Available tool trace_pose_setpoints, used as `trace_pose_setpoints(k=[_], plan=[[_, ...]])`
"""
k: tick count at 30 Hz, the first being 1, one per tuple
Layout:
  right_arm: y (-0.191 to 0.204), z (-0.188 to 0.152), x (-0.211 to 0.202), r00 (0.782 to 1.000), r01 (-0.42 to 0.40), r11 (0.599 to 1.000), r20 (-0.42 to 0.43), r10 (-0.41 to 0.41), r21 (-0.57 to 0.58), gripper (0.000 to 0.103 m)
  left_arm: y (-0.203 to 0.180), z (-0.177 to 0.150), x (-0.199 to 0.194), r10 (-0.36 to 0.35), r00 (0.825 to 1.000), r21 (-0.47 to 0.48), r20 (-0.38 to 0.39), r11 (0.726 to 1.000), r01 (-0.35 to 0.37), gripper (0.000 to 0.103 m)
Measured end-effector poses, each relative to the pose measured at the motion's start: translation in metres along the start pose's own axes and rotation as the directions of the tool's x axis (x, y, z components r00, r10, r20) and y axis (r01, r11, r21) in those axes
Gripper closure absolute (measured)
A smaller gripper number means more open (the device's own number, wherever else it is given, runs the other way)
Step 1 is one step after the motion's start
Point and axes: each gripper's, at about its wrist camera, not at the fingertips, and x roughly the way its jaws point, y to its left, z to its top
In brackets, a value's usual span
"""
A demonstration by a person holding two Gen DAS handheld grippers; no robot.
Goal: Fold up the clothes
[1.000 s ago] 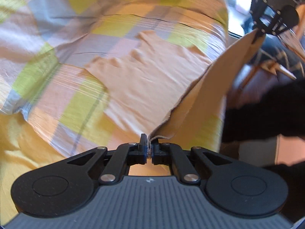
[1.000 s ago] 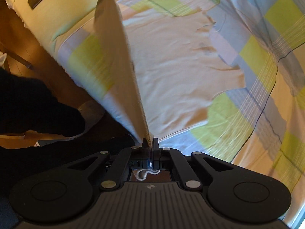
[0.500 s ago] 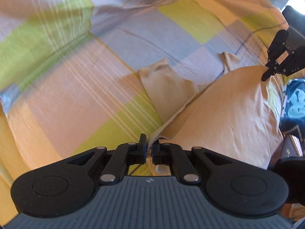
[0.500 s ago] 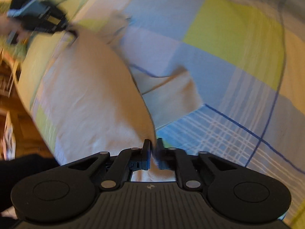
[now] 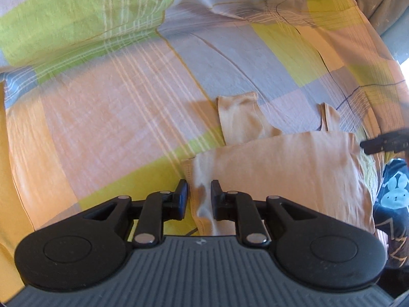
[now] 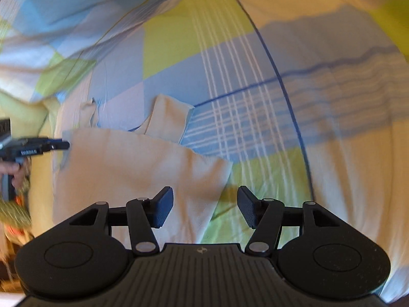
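My left two-finger gripper (image 5: 198, 196) hung low over the bed with its jaws a little apart; the hemmed corner of the pale beige cotton T-shirt (image 5: 281, 168) lay loosely in the gap, and neither pad pressed on the cloth. My right two-finger gripper (image 6: 205, 207) stood wide open with nothing held, the T-shirt's other near corner lying under and between its fingers (image 6: 163, 208).

The T-shirt rested folded over on itself on the checked bedsheet of green, blue, peach and white squares (image 5: 122, 117). Its folded body spread as a broad smooth panel just ahead of both grippers. Beyond the fold line, one short sleeve (image 5: 240, 120) poked out flat onto the sheet, and a narrower strip of the same cloth showed further along. From the right wrist view that sleeve (image 6: 170, 120) lay just past the panel's far edge.

From the right wrist view, a hand (image 6: 15, 171) gripped the handle of the left tool at the frame's left edge. A dark blue fabric with a pale rabbit print (image 5: 393, 194) sat beside the bed at the right edge of the left wrist view
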Motion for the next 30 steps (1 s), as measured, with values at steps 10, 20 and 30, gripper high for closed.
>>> trace_pose_setpoints(k=[10,20,30], plan=[[-0.007,-0.014,0.012,0.986,-0.057,0.989,0.163,0.034,0.139,0.048,0.008,0.002,0.004,-0.034,0.999,-0.038,0.008,0.999,0.034,0.089],[-0.008,-0.007,0.001,0.989,-0.029,0.984,0.146,0.003,0.178,0.099,0.006,-0.001,-0.003,-0.018,0.999,0.019,0.035,1.000,0.018,0.103],[0.006,0.023,-0.021,0.975,0.009,0.991,0.220,-0.038,0.130,0.100,0.007,0.027,-0.026,-0.011,0.989,0.047,0.149,0.999,0.004,0.103]])
